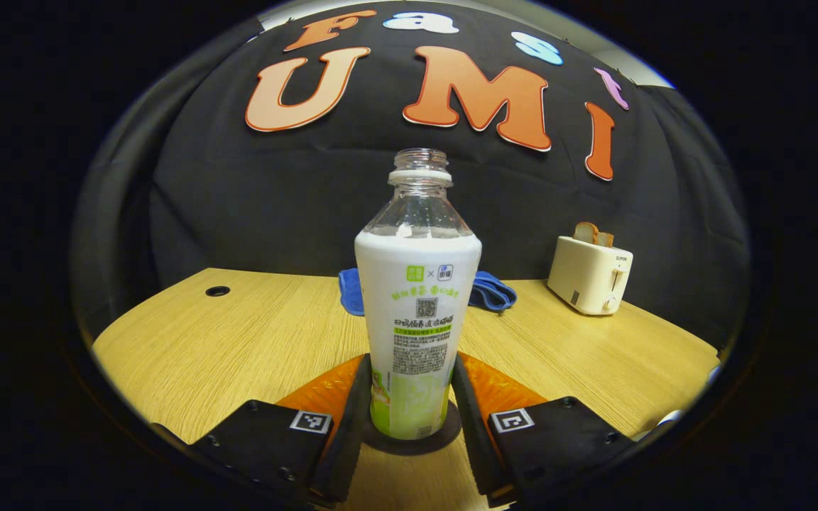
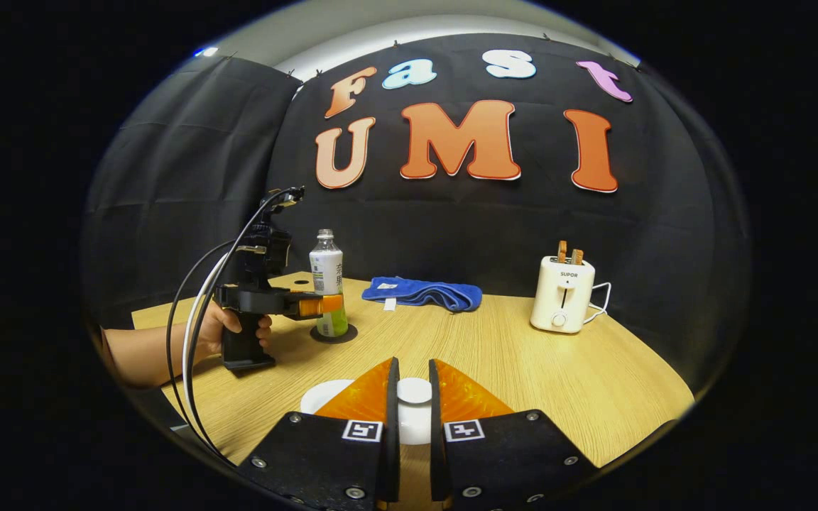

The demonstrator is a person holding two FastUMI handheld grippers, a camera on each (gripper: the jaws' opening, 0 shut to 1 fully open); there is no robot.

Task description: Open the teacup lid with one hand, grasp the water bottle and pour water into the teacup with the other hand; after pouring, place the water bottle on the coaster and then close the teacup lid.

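Your left claw (image 1: 412, 397) flanks the bottle (image 1: 416, 312) at centre frame in the left gripper view, its fingers against the lower sides; the uncapped bottle stands upright on the coaster (image 1: 412, 438). In the right gripper view, your right claw (image 2: 413, 397) pinches the white lid knob (image 2: 414, 389) at bottom centre, above the teacup (image 2: 324, 396). A towel (image 2: 427, 292) and toaster (image 2: 562, 294) sit on the tabletop (image 2: 522, 369) behind.

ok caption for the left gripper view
Left gripper around uncapped water bottle standing on its coaster.
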